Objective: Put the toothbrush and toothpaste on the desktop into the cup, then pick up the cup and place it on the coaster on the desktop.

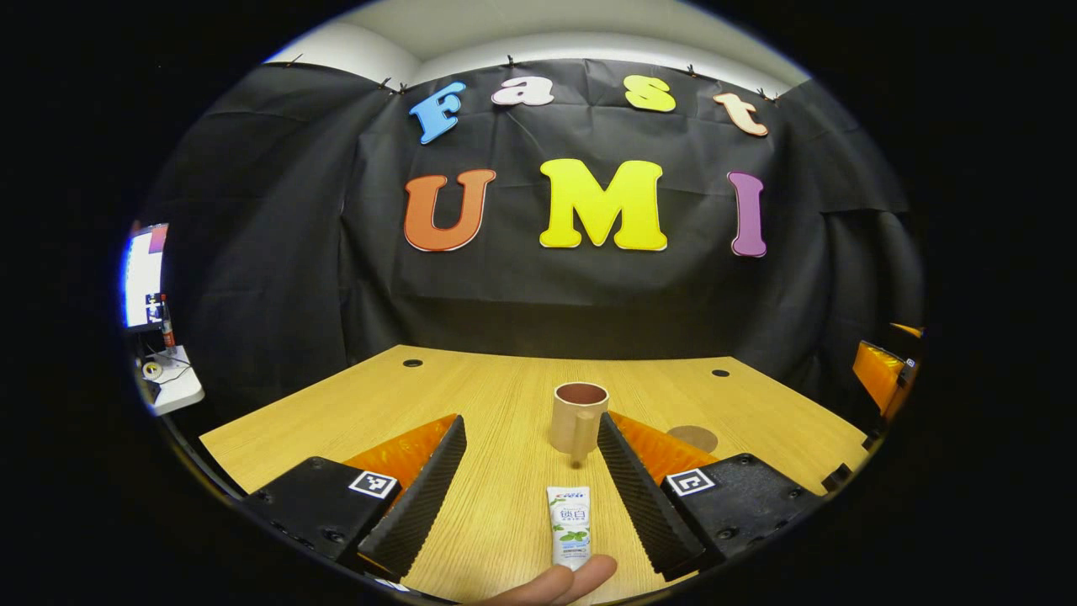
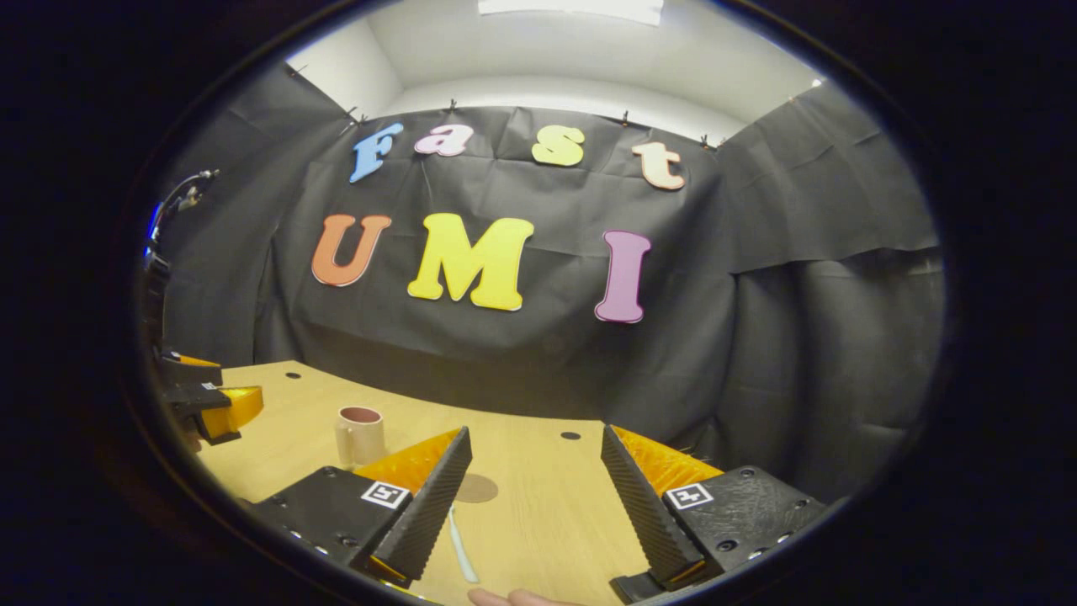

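Toothpaste (image 1: 570, 528), white tube, flat before beige cup (image 1: 578, 417).

Both hand-held grippers (image 1: 530, 497) (image 2: 534, 505) hover, jaws spread wide.

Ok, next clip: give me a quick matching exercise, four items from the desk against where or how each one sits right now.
Items:
1. cup
2. toothpaste
3. toothbrush
4. coaster

Places or states:
A. lying flat between the open fingers of the left claw
B. flat brown disc, nothing on it
C. upright, with nothing in it yet
D. thin, lying beside the left finger of the right claw

Pairs: 1-C, 2-A, 3-D, 4-B
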`<state>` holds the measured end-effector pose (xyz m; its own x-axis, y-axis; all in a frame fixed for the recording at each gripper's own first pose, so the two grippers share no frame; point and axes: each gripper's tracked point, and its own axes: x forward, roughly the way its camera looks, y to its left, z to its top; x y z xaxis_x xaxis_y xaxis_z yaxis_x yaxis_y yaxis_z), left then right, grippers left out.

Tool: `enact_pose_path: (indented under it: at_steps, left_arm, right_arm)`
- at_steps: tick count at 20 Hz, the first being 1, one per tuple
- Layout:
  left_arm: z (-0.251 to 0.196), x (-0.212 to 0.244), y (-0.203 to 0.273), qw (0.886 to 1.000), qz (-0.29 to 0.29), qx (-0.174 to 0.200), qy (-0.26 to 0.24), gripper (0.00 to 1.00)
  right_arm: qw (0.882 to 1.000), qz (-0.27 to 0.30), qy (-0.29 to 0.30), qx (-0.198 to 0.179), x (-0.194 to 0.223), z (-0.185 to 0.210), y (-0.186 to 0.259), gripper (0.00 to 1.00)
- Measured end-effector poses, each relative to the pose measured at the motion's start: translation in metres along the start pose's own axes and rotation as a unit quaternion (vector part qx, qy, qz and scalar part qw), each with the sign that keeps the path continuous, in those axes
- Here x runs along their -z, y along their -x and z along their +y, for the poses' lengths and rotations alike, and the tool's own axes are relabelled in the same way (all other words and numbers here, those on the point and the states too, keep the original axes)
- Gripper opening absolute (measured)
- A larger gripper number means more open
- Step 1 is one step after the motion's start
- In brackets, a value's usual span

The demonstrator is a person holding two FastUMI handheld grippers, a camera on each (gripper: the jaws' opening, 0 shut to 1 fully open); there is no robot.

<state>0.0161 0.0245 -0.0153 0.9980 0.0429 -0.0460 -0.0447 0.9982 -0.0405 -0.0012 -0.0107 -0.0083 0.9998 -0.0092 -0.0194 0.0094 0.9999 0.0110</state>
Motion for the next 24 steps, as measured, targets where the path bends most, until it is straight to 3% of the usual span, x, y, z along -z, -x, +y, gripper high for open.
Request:
enact_pose_path:
  at_steps: [3,6,9,12,18,22,23,24]
  left_arm:
    - [-0.007,0.011,-0.004,1.000,0.016,0.014,-0.002,1.00]
    - [-0.017,0.040,-0.009,0.997,0.068,0.033,-0.006,1.00]
    - [-0.017,0.068,-0.012,0.993,0.118,0.020,-0.020,1.00]
    - [-0.017,0.096,-0.010,0.986,0.165,0.011,-0.031,1.00]
    - [-0.031,0.149,0.011,0.962,0.268,0.040,-0.023,1.00]
    - [-0.029,0.159,0.011,0.956,0.292,0.036,-0.008,0.96]
    - [-0.029,0.162,0.012,0.953,0.300,0.034,-0.001,1.00]
    - [-0.029,0.165,0.011,0.951,0.308,0.034,0.006,0.95]
  right_arm:
    - [1.000,0.000,0.004,0.002,0.003,-0.001,0.001,0.96]
    - [1.000,0.004,0.004,0.001,0.010,0.000,0.000,0.96]
    - [1.000,0.016,0.004,-0.004,0.023,0.003,-0.001,0.96]
    - [1.000,0.029,0.004,-0.008,0.037,0.003,-0.003,0.94]
    - [0.998,0.060,-0.008,-0.015,0.065,0.004,-0.006,0.95]
    - [0.997,0.076,-0.008,-0.026,0.079,0.012,-0.010,0.95]
    - [0.996,0.079,-0.007,-0.027,0.081,0.013,-0.011,0.95]
    - [0.996,0.082,-0.006,-0.029,0.084,0.015,-0.011,0.95]
